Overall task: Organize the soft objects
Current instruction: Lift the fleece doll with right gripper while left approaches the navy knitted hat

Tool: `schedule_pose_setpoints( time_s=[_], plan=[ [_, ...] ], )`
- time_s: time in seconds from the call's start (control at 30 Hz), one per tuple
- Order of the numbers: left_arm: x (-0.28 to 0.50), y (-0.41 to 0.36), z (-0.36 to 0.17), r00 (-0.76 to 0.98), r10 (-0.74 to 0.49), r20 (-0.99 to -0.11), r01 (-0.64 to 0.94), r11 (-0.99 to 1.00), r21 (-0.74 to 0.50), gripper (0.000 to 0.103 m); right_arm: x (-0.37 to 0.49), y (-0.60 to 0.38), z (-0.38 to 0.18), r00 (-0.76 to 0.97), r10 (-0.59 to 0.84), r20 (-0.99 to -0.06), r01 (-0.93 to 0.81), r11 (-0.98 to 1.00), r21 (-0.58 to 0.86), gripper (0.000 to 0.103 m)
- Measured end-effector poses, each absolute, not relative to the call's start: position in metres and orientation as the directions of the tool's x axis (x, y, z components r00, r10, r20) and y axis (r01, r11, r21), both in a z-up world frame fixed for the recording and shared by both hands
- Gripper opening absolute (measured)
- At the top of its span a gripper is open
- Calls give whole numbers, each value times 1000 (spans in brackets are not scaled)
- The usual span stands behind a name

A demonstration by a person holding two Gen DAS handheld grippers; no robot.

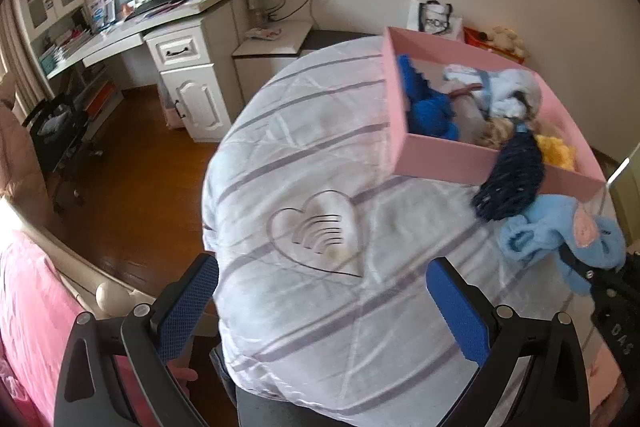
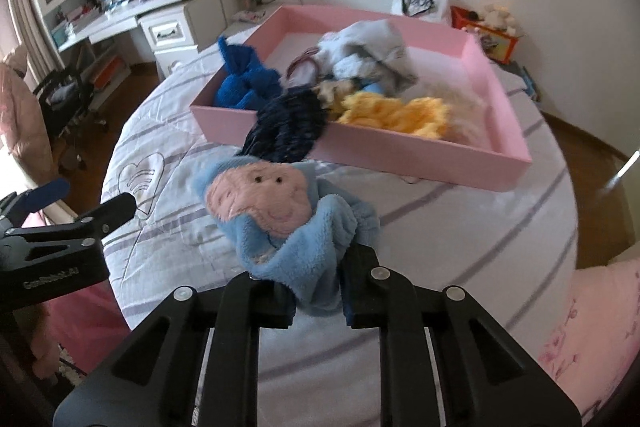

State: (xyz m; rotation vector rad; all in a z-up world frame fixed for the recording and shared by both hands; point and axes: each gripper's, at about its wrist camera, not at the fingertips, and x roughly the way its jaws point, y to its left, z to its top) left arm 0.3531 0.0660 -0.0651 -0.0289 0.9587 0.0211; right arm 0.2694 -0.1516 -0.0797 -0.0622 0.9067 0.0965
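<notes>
Gripping the blue sock (image 2: 292,227) only by its lower fold above the bed (image 2: 440,227), the right claw (image 2: 316,301) could drop it short of the pink box (image 2: 400,155), where a navy sock (image 2: 286,131) already droops over the near wall, while the left claw (image 1: 320,303) hangs released, empty

Navy knit (image 2: 286,127) across pink box's (image 2: 420,159) near wall.

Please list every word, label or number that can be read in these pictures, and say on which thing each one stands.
"DAS": right hand-held gripper, on its black body at the frame's right edge; the rest is cut off.
Left hand-held gripper: pale lettering on its body, too blurred to read.
White shopping bag: dark print, too blurred to read.
</notes>
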Motion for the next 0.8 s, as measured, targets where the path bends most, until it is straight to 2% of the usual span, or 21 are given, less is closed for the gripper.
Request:
schedule_pose_setpoints(
  time_s=[0.33, 0.8],
  plan=[
    [359, 9, -64, 558, -50, -829, 79, 997, -7, 103, 251, -216, -65, 660, 4, -752, 25, 999, 28, 16],
    [405, -53, -81, 486, -112, -867, 182, 983, -25, 103, 271, -287, -94, 604, -32, -796, 149, 986, 74, 16]
  ],
)
